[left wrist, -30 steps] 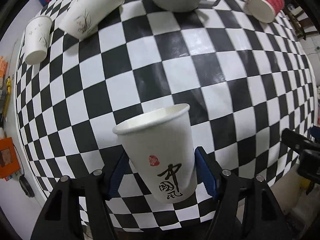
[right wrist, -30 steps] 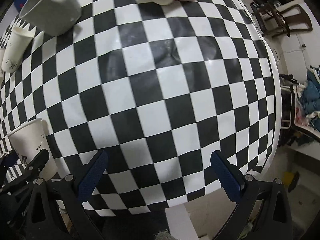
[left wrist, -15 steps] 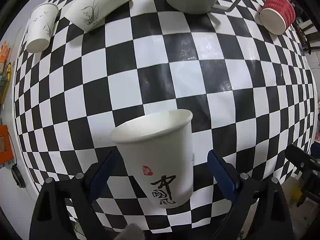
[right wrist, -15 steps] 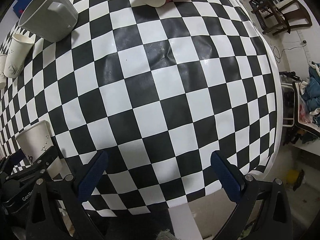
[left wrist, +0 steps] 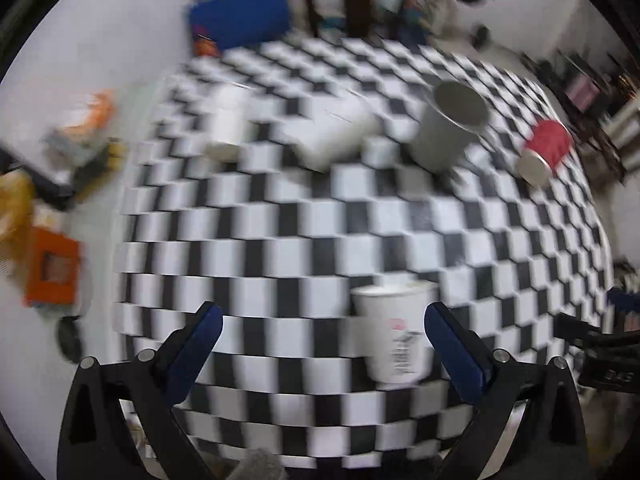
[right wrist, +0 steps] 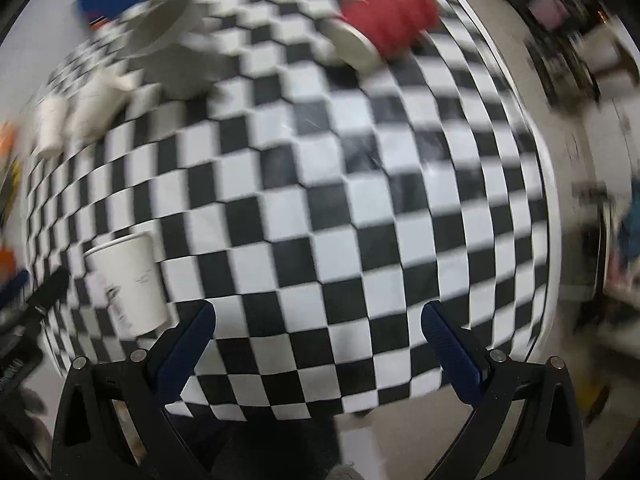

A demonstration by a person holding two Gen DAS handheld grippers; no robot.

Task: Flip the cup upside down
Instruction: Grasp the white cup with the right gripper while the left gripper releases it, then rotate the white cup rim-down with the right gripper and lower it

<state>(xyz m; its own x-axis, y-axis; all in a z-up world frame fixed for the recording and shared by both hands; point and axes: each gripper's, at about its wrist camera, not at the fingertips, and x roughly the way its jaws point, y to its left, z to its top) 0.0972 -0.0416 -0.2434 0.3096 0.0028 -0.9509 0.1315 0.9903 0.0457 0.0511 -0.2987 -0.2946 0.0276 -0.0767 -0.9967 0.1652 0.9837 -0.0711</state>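
A white paper cup (left wrist: 394, 332) with black writing and a red stamp stands upright, mouth up, near the front edge of the checkered table (left wrist: 320, 216). My left gripper (left wrist: 320, 338) is open and empty; the cup stands beyond its fingers, close to the right finger (left wrist: 456, 350), untouched. The same cup shows at the left of the right wrist view (right wrist: 128, 282). My right gripper (right wrist: 318, 338) is open and empty above the table's front part. Both views are blurred by motion.
At the back stand a grey mug (left wrist: 448, 128), a red ribbed cup on its side (left wrist: 544, 152), a white cup on its side (left wrist: 332, 136) and another white cup (left wrist: 226, 124). Orange boxes (left wrist: 52, 276) lie off the table's left edge.
My left gripper has opened, let go of the white cup and pulled back and up. The cup now stands free on the table. Both cameras have tilted up, showing more of the room.
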